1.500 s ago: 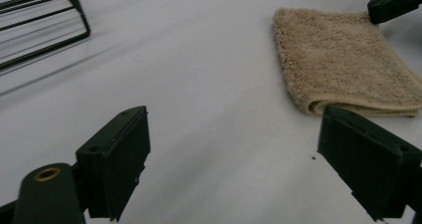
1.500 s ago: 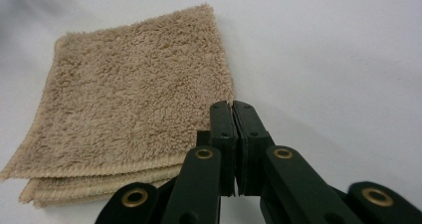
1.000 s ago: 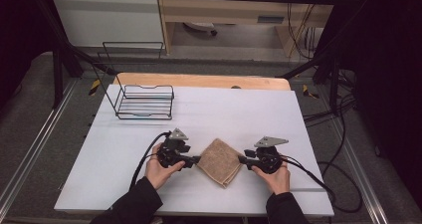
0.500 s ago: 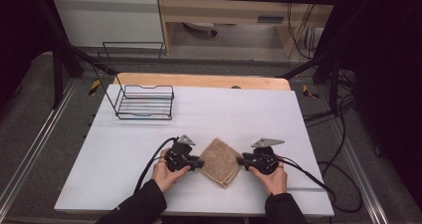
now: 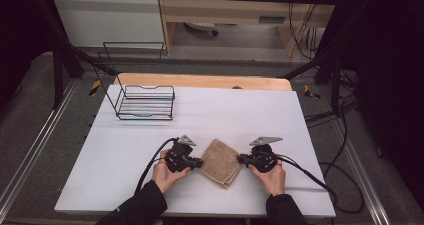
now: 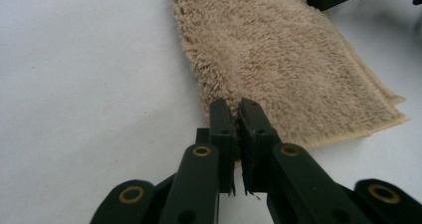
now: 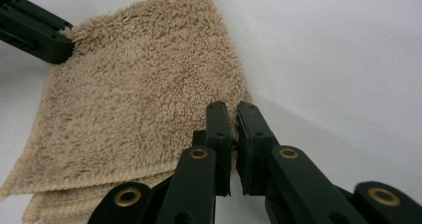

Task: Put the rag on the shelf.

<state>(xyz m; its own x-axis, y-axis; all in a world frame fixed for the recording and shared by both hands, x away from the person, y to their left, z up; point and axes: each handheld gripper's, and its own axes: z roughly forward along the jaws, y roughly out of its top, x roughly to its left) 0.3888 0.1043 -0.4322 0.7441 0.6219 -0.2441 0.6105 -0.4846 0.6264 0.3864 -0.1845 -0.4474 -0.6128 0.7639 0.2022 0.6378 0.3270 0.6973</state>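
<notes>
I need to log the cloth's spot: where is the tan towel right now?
In the high view the folded tan towel lies near the white table's front edge, between the left gripper and right gripper, each pinching a corner.

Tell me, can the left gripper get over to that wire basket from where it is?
Probably not right away: the left gripper is shut on the towel corner. The white table between it and the wire basket looks free.

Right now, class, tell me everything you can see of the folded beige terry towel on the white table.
The folded beige terry towel is fluffy pile cloth, folded into a square of several layers whose hemmed edges show stacked at one side. It lies flat on the white table, turned like a diamond, near the front edge. The left gripper is shut on one corner and the right gripper on the opposite corner; both have just been closing.
</notes>
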